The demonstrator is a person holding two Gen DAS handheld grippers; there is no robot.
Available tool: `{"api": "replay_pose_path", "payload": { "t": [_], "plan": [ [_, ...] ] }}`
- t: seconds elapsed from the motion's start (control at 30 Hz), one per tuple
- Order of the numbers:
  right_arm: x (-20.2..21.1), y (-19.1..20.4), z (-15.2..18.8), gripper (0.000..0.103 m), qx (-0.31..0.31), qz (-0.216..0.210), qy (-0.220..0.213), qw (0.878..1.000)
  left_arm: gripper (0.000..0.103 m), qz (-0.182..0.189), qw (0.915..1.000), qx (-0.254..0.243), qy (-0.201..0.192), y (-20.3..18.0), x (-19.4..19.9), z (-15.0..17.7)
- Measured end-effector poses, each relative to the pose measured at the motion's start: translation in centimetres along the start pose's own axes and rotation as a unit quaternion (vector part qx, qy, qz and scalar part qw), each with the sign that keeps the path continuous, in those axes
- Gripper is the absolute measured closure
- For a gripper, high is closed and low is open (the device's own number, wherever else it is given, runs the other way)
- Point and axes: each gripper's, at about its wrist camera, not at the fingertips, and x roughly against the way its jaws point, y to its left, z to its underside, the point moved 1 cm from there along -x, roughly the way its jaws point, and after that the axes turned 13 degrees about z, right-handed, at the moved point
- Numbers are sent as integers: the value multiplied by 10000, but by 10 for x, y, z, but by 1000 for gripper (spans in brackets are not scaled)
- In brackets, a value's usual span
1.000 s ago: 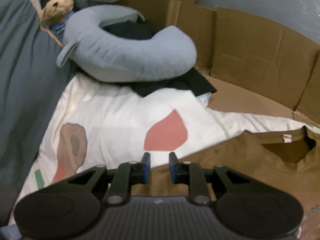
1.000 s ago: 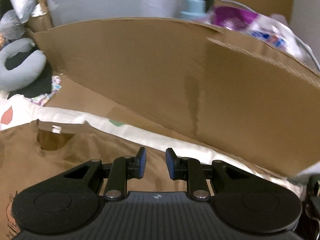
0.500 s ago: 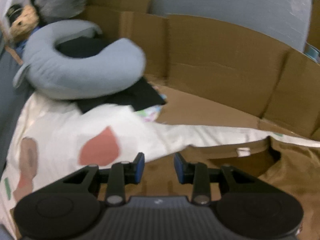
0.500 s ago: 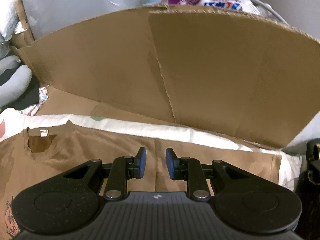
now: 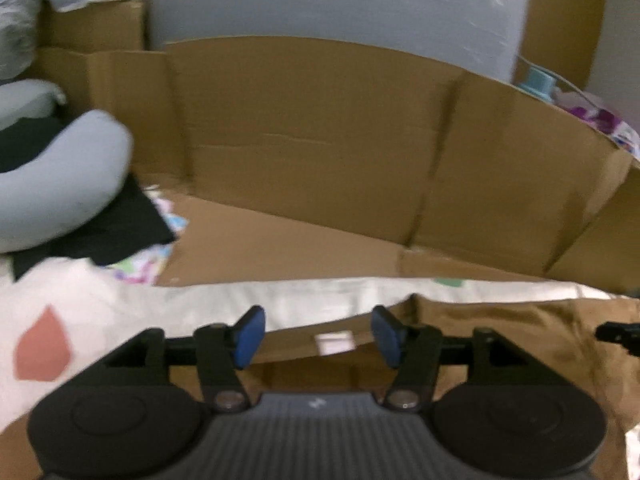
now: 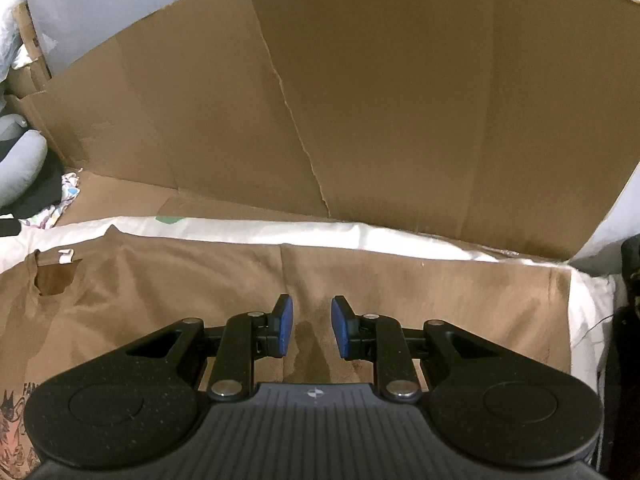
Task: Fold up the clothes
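Left claw (image 5: 318,338) spread wide above brown shirt (image 5: 500,332) collar.

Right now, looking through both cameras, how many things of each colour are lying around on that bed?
Brown: 1, the T-shirt
Cream: 1, the patterned sheet
Grey-blue: 1, the curved pillow
Black: 1, the cloth under the pillow
Total: 4

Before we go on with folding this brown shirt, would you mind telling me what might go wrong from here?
1. The left gripper is open right at the collar of the brown shirt; its fingers might pinch the cream sheet underneath as well.
2. The right gripper is open over mid-fabric, so a grasp there may bunch the shirt.
3. The cardboard wall stands close behind and could block a lift.
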Motion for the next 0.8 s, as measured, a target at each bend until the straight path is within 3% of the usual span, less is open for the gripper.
{"api": "replay_pose_path", "payload": {
  "t": [0.17,0.3,0.37,0.53,0.8],
  "plan": [
    [1,-6,1,75,-232,-66,-293,9993,41,274,9996,-89,56,-20,-17,3],
    [-2,-11,-1,75,-360,-61,-394,9986,42,725,9973,-115,7,-34,-20,-2],
    [-4,-8,-2,75,-191,-54,-400,9990,42,701,9970,-314,-78,-42,-22,-1],
    [-12,-1,-2,75,-64,-168,-364,9992,42,803,9953,-513,146,-51,-36,10],
    [-32,27,-8,75,309,-358,-124,9988,49,940,9938,-394,445,-37,-58,30]
  ]
}}
